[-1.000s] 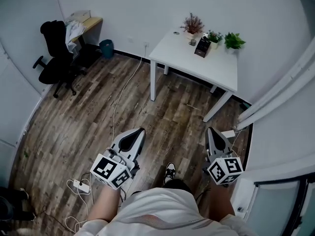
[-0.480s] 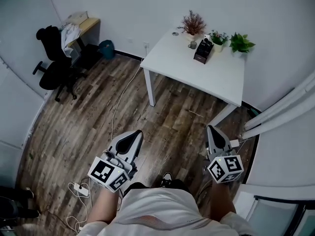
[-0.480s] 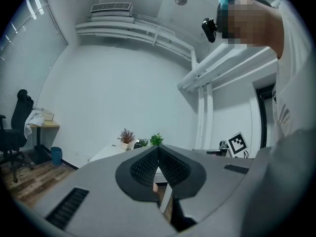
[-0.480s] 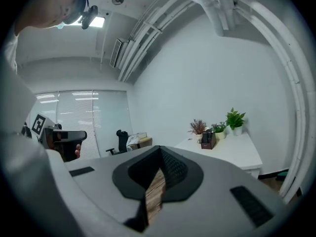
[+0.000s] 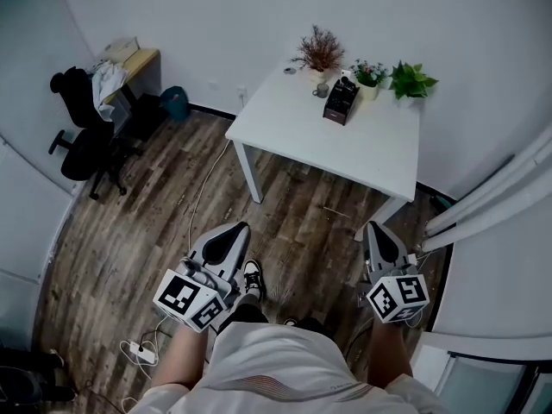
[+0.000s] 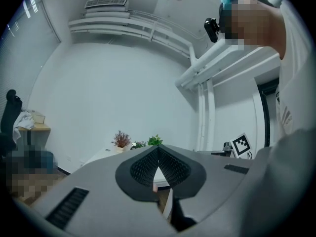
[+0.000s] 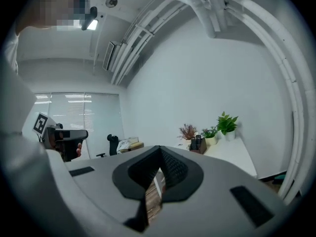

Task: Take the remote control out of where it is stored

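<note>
A dark holder box [image 5: 341, 102] with slim dark items standing in it sits at the back of the white table [image 5: 345, 149]; I cannot make out a remote control among them. My left gripper [image 5: 231, 233] and right gripper [image 5: 376, 229] are held level over the wooden floor, well short of the table, both shut with nothing between the jaws. In the left gripper view the left gripper [image 6: 158, 151] points at the table [image 6: 106, 154]. From the right gripper view, the right gripper [image 7: 159, 163] points toward the holder [image 7: 199, 143].
Potted plants [image 5: 320, 50] [image 5: 409, 79] stand beside the holder. A black office chair [image 5: 80, 128], a small desk [image 5: 129, 59] and a blue bin [image 5: 175, 102] are at the far left. A power strip with cables [image 5: 142, 349] lies on the floor. White pipes [image 5: 483, 201] run along the right.
The table has come closer and shifted left in the head view as the person walks toward it. A shoe now shows between the grippers. Both grippers stay shut.
</note>
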Available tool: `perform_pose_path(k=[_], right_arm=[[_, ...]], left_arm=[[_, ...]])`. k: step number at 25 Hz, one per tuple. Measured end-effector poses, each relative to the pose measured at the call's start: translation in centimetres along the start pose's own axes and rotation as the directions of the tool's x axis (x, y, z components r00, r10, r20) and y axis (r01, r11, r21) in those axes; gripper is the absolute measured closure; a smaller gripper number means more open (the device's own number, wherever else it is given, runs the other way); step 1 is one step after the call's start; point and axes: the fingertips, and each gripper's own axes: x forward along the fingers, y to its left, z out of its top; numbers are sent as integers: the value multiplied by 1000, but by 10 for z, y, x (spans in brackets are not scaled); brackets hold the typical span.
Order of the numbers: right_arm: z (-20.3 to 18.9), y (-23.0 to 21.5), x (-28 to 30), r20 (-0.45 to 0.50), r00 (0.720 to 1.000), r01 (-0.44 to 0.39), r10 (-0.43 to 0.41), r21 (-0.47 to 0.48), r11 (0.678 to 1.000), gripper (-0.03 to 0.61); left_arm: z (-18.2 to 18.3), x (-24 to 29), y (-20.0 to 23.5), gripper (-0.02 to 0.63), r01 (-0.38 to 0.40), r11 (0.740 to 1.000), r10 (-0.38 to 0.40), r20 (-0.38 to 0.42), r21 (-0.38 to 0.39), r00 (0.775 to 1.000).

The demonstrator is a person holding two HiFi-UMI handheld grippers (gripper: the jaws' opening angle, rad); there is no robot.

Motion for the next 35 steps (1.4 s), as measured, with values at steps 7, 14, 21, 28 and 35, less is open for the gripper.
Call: perform_pose_path(k=[7, 14, 21, 28, 35], right_arm=[[4, -34, 15, 15, 994, 109, -109, -22, 994, 568], [27, -53, 79, 5, 977, 213, -213, -39, 976, 568], [57, -51, 198, 18, 963, 269, -269, -56, 961, 568], [64, -51, 270, 14, 951, 308, -308, -84, 948, 568], [63, -80, 287, -5, 940, 339, -340, -72, 938, 568]], left_arm=[[-4, 61, 31, 605, 63, 998, -63, 12, -14, 998], [12, 125, 99, 604, 127, 991, -126, 21, -42, 992], [31, 180, 205, 605, 141, 990, -140, 11, -28, 990], [31, 226, 268, 606, 181, 982, -181, -1, -47, 984], [24, 270, 267, 605, 229, 971, -230, -19, -66, 973]])
